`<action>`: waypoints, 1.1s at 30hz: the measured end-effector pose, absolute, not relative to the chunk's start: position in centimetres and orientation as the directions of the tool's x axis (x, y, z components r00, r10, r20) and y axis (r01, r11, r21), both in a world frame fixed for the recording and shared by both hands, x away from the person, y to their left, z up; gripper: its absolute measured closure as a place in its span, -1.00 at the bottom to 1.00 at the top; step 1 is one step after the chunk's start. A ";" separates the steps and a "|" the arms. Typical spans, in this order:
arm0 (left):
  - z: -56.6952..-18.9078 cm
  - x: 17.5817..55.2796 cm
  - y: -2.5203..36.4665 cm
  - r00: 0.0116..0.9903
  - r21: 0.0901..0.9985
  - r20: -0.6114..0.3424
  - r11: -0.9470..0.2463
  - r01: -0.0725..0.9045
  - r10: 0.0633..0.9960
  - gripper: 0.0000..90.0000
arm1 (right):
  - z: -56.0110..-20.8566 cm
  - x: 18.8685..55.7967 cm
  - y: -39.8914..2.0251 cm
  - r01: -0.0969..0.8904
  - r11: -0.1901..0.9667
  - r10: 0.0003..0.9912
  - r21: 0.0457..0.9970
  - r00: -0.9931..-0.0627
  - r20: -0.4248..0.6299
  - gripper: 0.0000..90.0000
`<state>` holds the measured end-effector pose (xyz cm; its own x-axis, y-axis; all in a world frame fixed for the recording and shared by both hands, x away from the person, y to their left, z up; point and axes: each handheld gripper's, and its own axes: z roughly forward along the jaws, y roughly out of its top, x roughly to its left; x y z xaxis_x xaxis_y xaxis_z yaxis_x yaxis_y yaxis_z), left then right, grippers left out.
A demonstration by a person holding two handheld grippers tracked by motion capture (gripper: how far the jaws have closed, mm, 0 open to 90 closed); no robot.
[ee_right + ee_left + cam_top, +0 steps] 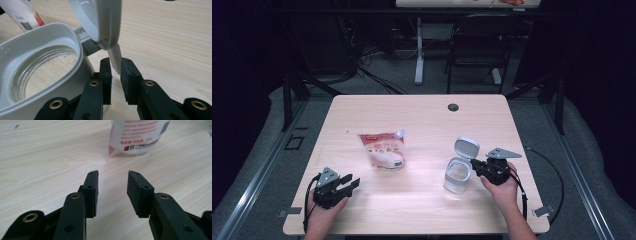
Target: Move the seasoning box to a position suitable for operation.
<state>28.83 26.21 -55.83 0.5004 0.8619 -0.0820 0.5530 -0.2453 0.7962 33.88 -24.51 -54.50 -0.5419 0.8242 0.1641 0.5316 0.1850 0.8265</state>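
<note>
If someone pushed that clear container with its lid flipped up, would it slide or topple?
The container looks empty, with clear walls, so probably light and quick to slide on the smooth table. Its raised lid puts weight high at one side, so a push near the top might tip it.

From my left gripper point(112, 188) I look along two black jaws that stand apart with nothing between their pads point(132, 187), only bare light wood of the table point(50, 157). Ahead and a little to the right lies a white pouch point(136, 136) with red print and a barcode, its near corner resting flat on the table, well clear of the jaws.
</note>
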 end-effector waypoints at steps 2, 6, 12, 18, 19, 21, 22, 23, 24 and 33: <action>-55.8 28.8 26.3 0.501 0.797 -0.086 -0.243 0.553 0.861 0.36 | -54.4 33.4 -24.8 0.538 0.177 0.832 0.824 -0.529 0.167 0.75; -55.7 28.8 26.3 0.508 0.800 -0.086 -0.245 0.548 0.857 0.34 | -54.1 32.8 -25.1 0.530 0.184 0.839 0.828 -0.523 0.149 0.70; -55.0 28.9 26.3 0.515 0.810 -0.109 -0.225 0.541 0.850 0.31 | -52.8 31.5 -25.8 0.489 0.171 0.849 0.856 -0.513 0.123 0.64; -52.9 29.3 26.4 0.513 0.836 -0.144 -0.173 0.520 0.846 0.30 | -51.6 30.6 -26.5 0.458 0.145 0.857 0.877 -0.501 0.120 0.59; -52.9 29.3 26.4 0.513 0.836 -0.144 -0.173 0.520 0.846 0.29 | -51.5 30.6 -26.6 0.456 0.145 0.858 0.878 -0.499 0.118 0.59; -52.1 29.6 26.3 0.518 0.844 -0.146 -0.167 0.510 0.843 0.26 | -51.4 30.6 -26.6 0.456 0.140 0.858 0.879 -0.498 0.122 0.58; -51.6 29.9 26.2 0.524 0.842 -0.152 -0.168 0.513 0.838 0.19 | -51.4 30.5 -26.6 0.459 0.138 0.859 0.878 -0.496 0.124 0.56; -51.2 30.1 26.1 0.527 0.844 -0.159 -0.162 0.511 0.835 0.19 | -51.4 30.5 -26.6 0.459 0.138 0.859 0.878 -0.496 0.124 0.56; -50.5 30.7 25.8 0.534 0.846 -0.163 -0.160 0.508 0.830 0.17 | -51.5 30.5 -26.6 0.460 0.145 0.861 0.876 -0.495 0.117 0.54; -47.1 32.6 24.3 0.558 0.872 -0.084 -0.210 0.443 0.826 0.21 | -50.3 30.2 -26.8 0.440 0.142 0.855 0.887 -0.506 0.114 0.42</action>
<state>32.60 24.31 -47.11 0.5575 0.8259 -0.0837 0.4426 -0.2104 0.8717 30.23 -26.81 -50.32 -0.5063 0.8548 0.1137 0.4397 0.1425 0.8868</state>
